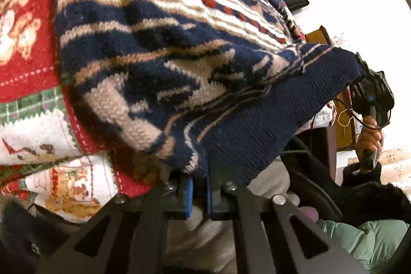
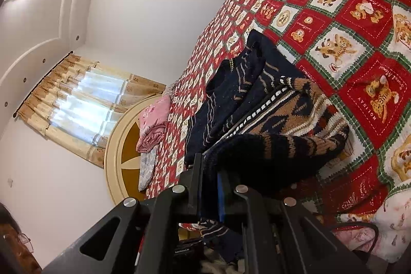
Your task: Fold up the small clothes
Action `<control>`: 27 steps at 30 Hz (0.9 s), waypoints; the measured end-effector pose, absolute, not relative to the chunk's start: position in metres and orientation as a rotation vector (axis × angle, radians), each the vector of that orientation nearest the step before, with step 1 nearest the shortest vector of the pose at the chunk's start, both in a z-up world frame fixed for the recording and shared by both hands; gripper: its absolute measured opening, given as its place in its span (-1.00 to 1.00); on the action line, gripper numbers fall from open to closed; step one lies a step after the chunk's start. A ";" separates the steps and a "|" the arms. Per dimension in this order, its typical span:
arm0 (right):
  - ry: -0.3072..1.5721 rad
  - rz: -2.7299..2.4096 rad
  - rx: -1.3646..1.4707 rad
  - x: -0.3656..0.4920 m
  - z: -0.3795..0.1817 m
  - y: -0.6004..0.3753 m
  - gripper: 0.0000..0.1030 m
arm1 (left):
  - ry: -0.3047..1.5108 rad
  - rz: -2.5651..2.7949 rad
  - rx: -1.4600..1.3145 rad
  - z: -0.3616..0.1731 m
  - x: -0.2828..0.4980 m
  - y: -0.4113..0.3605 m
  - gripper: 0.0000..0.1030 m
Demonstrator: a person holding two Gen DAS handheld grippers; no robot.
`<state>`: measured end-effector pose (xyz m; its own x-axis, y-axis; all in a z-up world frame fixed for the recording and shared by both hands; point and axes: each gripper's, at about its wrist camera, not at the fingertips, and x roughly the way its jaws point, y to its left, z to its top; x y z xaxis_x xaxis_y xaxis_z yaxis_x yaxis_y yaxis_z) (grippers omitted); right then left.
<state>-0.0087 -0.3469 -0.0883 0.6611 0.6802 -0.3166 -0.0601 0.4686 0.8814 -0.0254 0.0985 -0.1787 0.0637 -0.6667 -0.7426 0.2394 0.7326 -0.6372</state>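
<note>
Both grippers, left gripper and right gripper, apparently pinch sweater edges.

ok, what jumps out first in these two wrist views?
The navy, tan and white patterned knit sweater fills the left wrist view, its dark hem pinched in the shut left gripper. In the right wrist view it lies bunched on the red, white and green teddy-bear quilt covering the bed, with the right gripper shut on another edge. Far right in the left view, a hand holds the other gripper's handle.
</note>
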 end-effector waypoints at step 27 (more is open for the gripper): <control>0.667 0.450 0.947 0.231 -0.034 -0.350 -0.83 | 1.014 -0.472 -0.809 -0.060 0.263 0.190 -0.87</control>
<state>0.2308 -0.3495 -0.0337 0.7155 0.6204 -0.3212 -0.0658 0.5175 0.8531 0.2627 0.1897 -0.0596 0.4676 -0.6846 -0.5592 -0.0134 0.6271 -0.7788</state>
